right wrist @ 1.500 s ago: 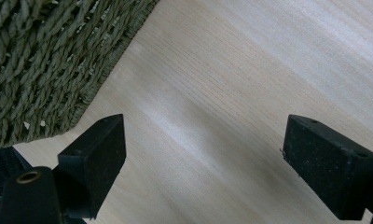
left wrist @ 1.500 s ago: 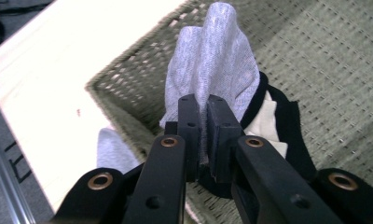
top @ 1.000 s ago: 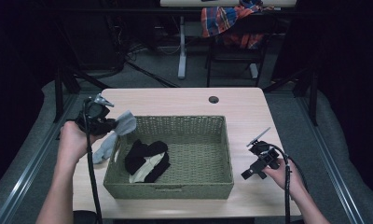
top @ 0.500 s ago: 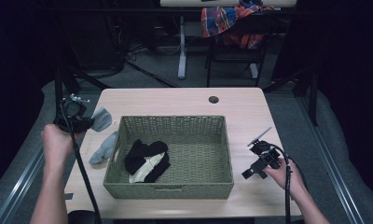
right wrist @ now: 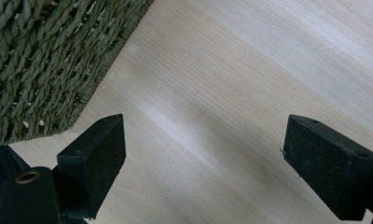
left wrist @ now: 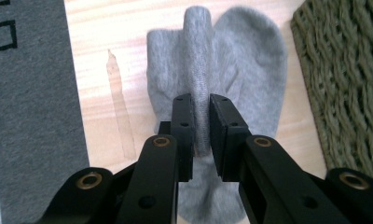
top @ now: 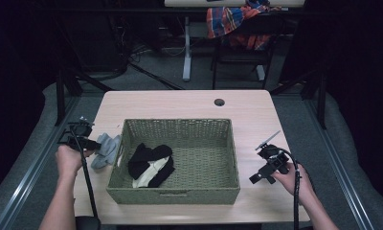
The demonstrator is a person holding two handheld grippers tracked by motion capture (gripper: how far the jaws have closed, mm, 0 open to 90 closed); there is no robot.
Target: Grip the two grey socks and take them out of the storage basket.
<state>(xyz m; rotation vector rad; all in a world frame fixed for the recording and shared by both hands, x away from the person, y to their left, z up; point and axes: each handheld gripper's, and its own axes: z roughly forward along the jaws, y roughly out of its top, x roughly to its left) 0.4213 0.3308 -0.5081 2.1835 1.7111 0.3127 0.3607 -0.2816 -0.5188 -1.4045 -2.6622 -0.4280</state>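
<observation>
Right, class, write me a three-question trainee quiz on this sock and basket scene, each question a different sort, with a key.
1. True or false: the left gripper has its jaws closed on a fold of the grey sock.
2. Multiple choice: where does the grey sock lie? A) inside the woven basket B) on the table left of the basket C) on the floor
3. Fill in: the right gripper has its jaws ____ over bare table, beside the basket.

Key: 1 true; 2 B; 3 open.
</observation>
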